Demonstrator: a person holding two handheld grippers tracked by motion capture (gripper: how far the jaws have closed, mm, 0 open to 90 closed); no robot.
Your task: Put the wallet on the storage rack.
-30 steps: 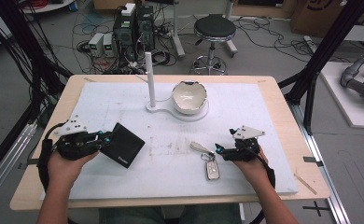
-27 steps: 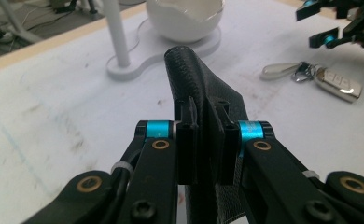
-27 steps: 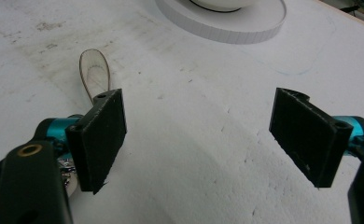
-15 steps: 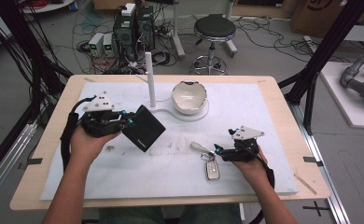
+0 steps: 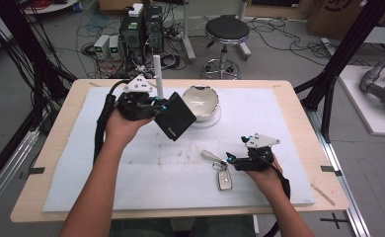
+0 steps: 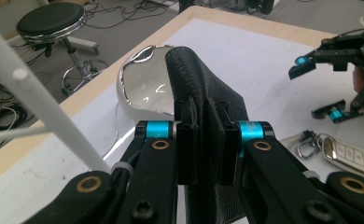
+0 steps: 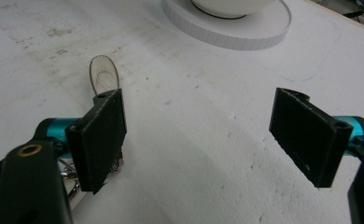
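Clamping the black wallet [image 5: 174, 117] edge-on, the left gripper [image 5: 157, 106] holds it tilted (corner down); right gripper [image 5: 231, 161] spread wide.

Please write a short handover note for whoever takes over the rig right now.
Left gripper: shut on the black wallet, held in the air beside the white bowl.
Right gripper: open, resting low on the white mat next to the car key and its leather tag.
Done: wallet lifted off the mat.
Left: probably setting the wallet down in or near the bowl; the key is untouched.
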